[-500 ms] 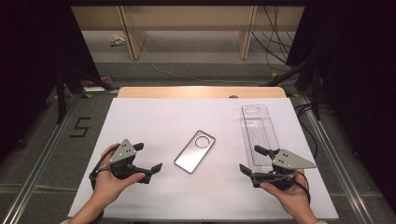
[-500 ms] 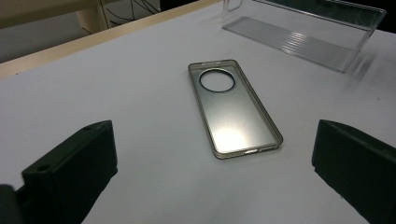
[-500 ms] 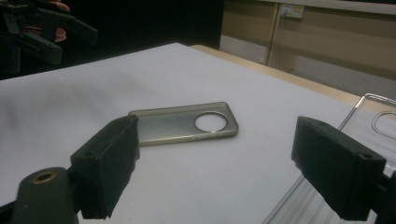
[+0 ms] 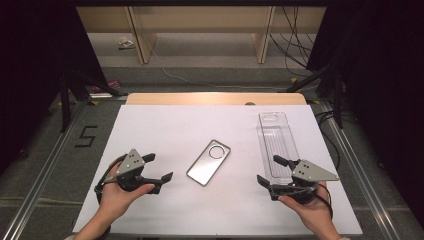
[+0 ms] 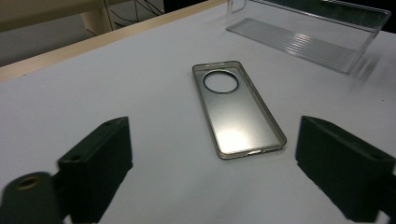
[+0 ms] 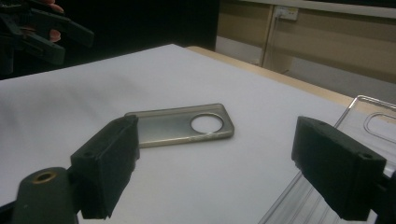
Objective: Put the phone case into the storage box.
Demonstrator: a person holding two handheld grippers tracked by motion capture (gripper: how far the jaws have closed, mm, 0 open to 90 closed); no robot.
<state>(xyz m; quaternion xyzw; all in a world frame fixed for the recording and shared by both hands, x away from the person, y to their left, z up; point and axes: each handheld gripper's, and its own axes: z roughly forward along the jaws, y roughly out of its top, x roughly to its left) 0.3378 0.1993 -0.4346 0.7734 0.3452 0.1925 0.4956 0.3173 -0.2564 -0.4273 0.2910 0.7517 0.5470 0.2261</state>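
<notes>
Counts, high view:
- 1 phone case [image 4: 209, 162], centre of frame, w/ 1 round cutout.
- 1 clear tray [image 4: 276, 142], right of centre.
- 2 grippers: left gripper [image 4: 156, 168] lower left, right gripper [image 4: 266, 170] lower right; 2 black jaws ea., 1 grey plate ea.
- 2 hands, 1 per gripper.
- 1 white sheet [image 4: 165, 125] over 1 table [image 4: 215, 98].
- 1 "5" mark [image 4: 86, 136] on floor, left side.
</notes>
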